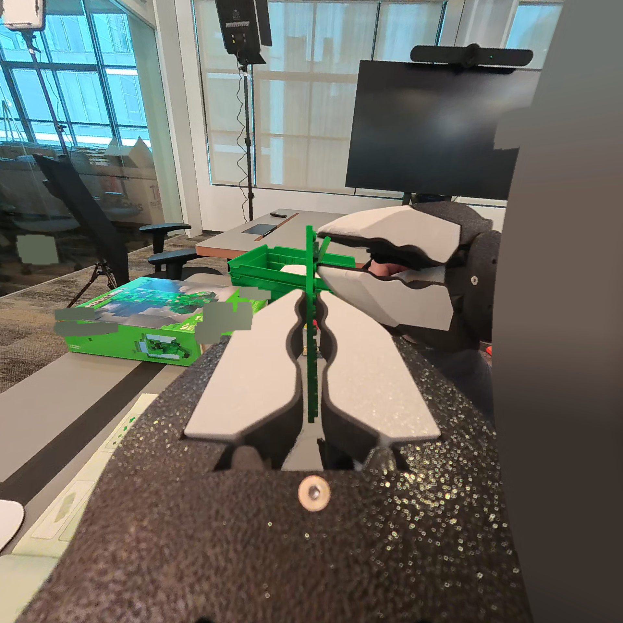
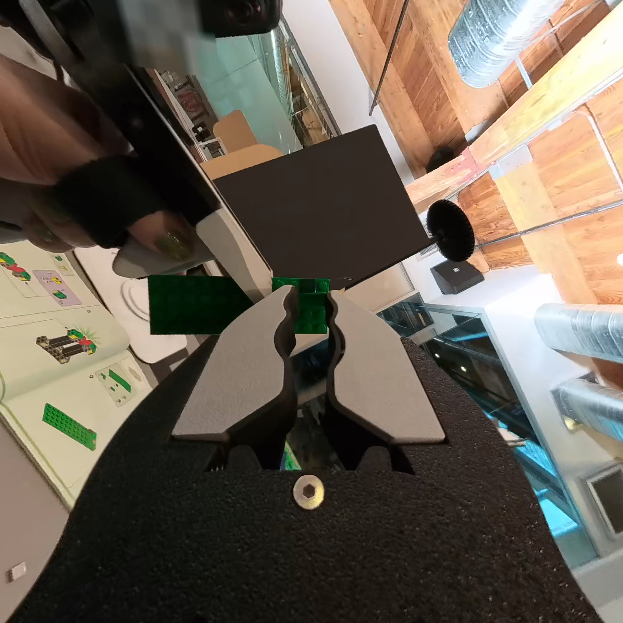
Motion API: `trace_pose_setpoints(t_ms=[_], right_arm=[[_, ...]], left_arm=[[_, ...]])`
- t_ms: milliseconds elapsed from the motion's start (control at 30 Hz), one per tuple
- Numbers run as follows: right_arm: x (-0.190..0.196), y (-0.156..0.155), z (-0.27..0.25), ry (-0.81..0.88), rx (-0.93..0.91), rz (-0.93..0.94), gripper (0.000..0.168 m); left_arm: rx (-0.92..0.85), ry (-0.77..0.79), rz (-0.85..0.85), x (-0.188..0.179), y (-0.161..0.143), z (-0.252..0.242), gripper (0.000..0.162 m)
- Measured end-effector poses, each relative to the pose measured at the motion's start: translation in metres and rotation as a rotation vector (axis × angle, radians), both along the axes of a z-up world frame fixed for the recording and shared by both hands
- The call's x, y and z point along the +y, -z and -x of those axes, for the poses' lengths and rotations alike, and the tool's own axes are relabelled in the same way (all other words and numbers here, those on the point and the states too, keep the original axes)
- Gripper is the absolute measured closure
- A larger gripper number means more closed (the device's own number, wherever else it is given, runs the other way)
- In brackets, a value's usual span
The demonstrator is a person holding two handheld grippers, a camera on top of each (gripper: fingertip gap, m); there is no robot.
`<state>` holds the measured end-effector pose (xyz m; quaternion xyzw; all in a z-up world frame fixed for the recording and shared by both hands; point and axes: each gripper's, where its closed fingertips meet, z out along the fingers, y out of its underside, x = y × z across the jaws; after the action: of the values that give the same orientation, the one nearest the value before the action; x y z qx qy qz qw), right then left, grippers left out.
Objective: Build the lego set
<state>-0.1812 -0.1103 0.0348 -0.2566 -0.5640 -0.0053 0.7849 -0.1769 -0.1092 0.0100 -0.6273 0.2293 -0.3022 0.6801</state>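
My left gripper is shut on a long green lego plate, held upright and seen edge-on. The right gripper comes in from the right at the plate's top end, jaws around a small green piece. In the right wrist view, my right gripper is shut on a small green studded plate lying against the long plate. The left gripper's finger and a gloved hand cross at upper left. How the two pieces join is hidden.
The green set box and a green bin stand on the table behind. An open instruction booklet lies on the table below my grippers. A black monitor, a light stand and an office chair stand farther back. Both grippers' tips are close together, under 4 cm apart.
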Motion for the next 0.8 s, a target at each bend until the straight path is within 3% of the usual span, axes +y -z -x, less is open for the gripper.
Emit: trace_pose_setpoints(t_ms=[167,233,367,467,533,667,800], right_arm=[[-0.007,0.000,0.002,0.022,0.005,-0.140,0.154],[0.003,0.011,0.003,0.029,-0.073,-0.049,0.154],[0.039,0.104,-0.009,-0.012,-0.468,0.676,0.154],[0.052,0.195,-0.031,0.062,-0.755,0.901,0.153],[0.052,0.239,-0.042,0.079,-0.887,0.948,0.154],[0.043,0.268,-0.047,0.034,-0.945,1.037,0.154],[0.044,0.278,-0.048,0.012,-0.942,1.018,0.151]], left_arm=[[-0.014,-0.055,0.018,0.009,0.003,0.016,0.158],[0.036,-0.081,0.059,0.015,0.013,0.026,0.158],[0.132,-0.025,0.221,0.018,0.046,0.043,0.158],[0.140,0.057,0.367,0.015,0.082,0.046,0.158],[0.142,0.143,0.465,0.007,0.108,0.038,0.158],[0.226,0.237,0.637,-0.013,0.159,0.024,0.158],[0.234,0.252,0.697,-0.023,0.180,0.021,0.158]])
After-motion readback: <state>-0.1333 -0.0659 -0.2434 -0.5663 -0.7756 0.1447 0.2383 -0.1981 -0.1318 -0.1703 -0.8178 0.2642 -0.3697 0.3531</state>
